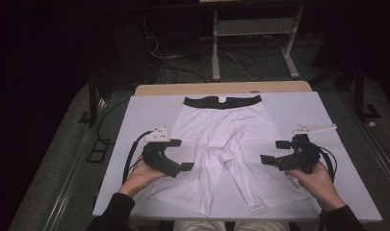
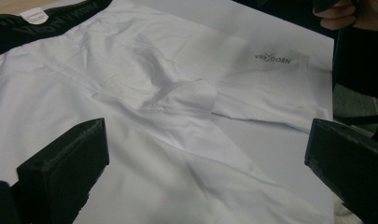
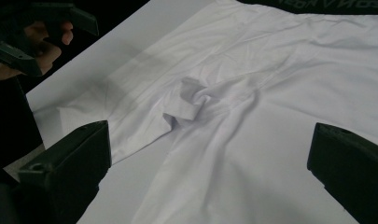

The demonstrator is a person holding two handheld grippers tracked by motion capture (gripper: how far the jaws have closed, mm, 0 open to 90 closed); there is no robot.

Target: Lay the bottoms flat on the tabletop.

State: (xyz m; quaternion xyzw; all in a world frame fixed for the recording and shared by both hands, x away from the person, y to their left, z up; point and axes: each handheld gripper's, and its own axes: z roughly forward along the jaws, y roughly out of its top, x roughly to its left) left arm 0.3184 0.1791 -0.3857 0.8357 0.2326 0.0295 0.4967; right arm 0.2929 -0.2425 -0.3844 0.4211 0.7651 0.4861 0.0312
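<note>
Fingers point(image 2: 65, 163) wide above white shorts point(image 1: 221, 139)

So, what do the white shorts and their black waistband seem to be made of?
The white shorts look like thin, stretchy knit fabric, probably synthetic: smooth with a slight sheen, soft creases, and a fine mesh panel at the crotch. The black waistband seems to be woven elastic, matte, with faint lettering woven in. The exact fibre cannot be told.

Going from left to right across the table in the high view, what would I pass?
Left gripper → white shorts → right gripper, all above the table.
</note>
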